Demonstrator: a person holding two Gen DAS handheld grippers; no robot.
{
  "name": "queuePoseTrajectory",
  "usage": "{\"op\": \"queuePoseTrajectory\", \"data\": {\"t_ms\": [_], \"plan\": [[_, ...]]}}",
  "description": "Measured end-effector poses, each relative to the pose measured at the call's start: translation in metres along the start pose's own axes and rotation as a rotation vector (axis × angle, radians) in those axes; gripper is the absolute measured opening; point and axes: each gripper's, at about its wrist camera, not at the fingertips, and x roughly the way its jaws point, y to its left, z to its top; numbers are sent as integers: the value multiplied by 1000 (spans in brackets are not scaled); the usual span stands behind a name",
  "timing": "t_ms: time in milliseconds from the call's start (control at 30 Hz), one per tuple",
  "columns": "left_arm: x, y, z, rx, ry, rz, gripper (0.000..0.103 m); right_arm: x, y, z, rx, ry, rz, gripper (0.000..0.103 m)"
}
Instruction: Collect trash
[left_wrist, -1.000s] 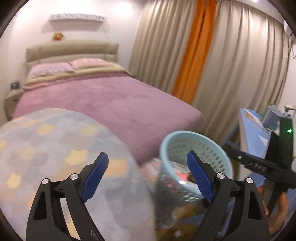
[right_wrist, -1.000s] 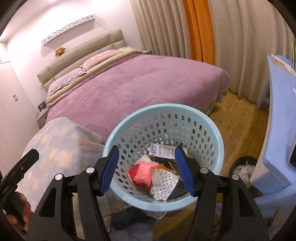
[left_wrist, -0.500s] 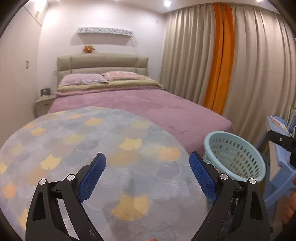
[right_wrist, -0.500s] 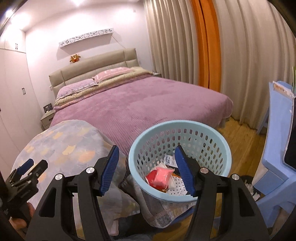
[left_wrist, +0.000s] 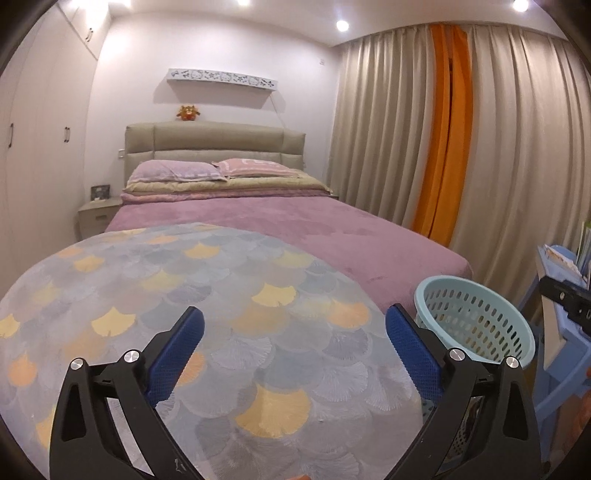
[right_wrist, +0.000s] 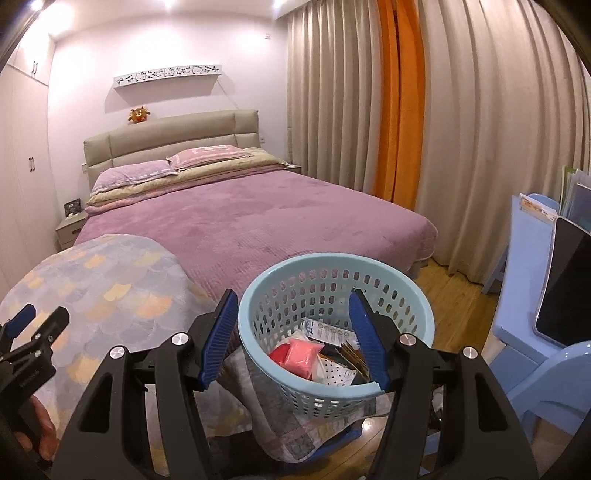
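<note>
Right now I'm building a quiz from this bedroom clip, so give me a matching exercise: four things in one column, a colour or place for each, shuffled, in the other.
Things:
1. basket
2. bed cover
3. middle curtain strip
4. small plush toy

Colours or places:
A. orange
B. on top of the headboard
C. light blue, with trash inside
D. purple

Pairs: 1-C, 2-D, 3-A, 4-B
</note>
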Motion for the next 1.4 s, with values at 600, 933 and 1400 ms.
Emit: {"op": "queuePoseTrajectory", "data": {"t_ms": [600,933,1400], "plan": [[1,12,-1,-56,11,-27,96,0,0,-9,7,9,-8,59],[1,12,-2,-57,15,-31,96,6,-1,-10,21,31,16,59],[1,12,-2,-60,17,-32,96,8,2,-11,20,41,30,60]]}}
